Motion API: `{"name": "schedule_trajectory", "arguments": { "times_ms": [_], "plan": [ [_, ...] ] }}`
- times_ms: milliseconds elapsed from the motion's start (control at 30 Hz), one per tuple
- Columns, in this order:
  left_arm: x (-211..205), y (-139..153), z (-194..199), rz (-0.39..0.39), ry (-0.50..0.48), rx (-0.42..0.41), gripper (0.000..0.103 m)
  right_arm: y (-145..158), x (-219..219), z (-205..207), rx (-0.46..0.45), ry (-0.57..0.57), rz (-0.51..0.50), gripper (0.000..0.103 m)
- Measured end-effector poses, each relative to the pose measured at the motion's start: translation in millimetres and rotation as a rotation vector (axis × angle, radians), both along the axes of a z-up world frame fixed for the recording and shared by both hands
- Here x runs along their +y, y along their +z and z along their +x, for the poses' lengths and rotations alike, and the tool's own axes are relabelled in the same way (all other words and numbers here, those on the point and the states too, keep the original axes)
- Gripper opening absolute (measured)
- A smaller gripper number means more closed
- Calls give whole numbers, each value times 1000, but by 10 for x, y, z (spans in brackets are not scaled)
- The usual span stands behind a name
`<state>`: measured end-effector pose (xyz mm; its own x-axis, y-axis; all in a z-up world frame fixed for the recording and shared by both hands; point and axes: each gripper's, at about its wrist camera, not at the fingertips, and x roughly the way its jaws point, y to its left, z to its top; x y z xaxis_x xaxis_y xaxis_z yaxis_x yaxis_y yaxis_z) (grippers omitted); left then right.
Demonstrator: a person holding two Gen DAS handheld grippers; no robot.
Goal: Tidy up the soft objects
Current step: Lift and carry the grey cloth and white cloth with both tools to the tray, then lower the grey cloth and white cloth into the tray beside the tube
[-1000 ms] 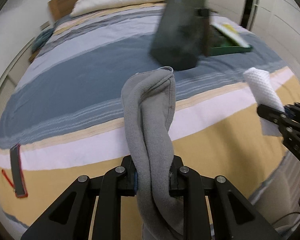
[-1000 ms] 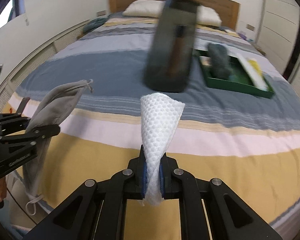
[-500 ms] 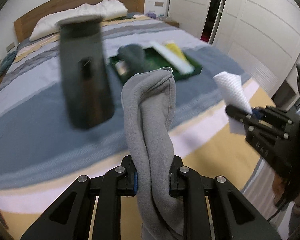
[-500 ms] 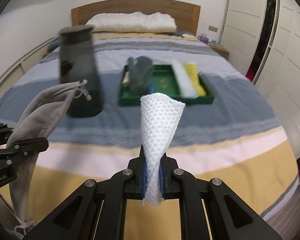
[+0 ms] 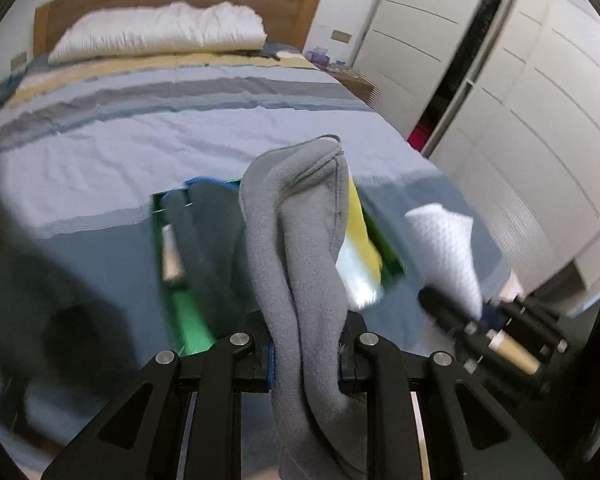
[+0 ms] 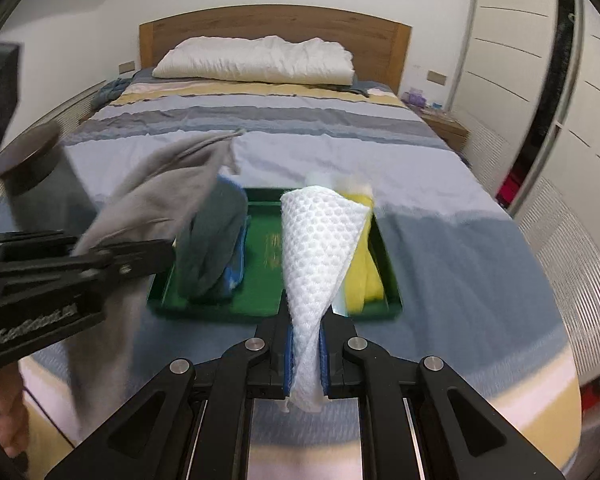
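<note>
My left gripper (image 5: 305,354) is shut on a grey fleece cloth (image 5: 300,240) that stands up between its fingers. My right gripper (image 6: 305,354) is shut on a white waffle-weave cloth (image 6: 320,240). Both are held above the near end of a green tray (image 6: 260,280) on the bed. The tray holds a dark grey cloth over a blue one (image 6: 216,248) on its left and a yellow cloth (image 6: 360,272) on its right. The left gripper and its grey cloth (image 6: 160,200) show at the left of the right wrist view. The right gripper with the white cloth (image 5: 448,252) shows at the right of the left wrist view.
The striped bed cover (image 6: 340,148) stretches back to a white pillow (image 6: 256,60) and a wooden headboard. A dark cylinder-shaped object (image 6: 36,184), blurred, stands on the bed to the tray's left. White wardrobe doors (image 6: 540,80) line the right wall.
Both grippers have moved forward and to the right, towards the green tray, each still holding its cloth. The dark cylinder has slid to the left edge of both views.
</note>
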<state>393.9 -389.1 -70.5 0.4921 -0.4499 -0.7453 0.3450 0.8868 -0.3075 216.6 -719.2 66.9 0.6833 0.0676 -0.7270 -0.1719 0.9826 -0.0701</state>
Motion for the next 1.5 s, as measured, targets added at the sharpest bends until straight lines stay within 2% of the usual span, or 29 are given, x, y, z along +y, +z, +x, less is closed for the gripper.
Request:
{"name": "schedule_trajectory", "arguments": {
  "times_ms": [167,500,700,1500],
  "plan": [
    [-233,-203,509,-7,24,29,17,-183,-112,517,14,25,-4,9],
    [-495,-562,910,109,91,31,17,-676,-191,1216,62,55,-19,9],
    [-536,-735,986,143,101,36,18,-789,-259,1491,78,55,-21,9],
    [-608,-786,989,180,99,10,18,-977,-158,1718,107,72,-43,10]
  ]
}}
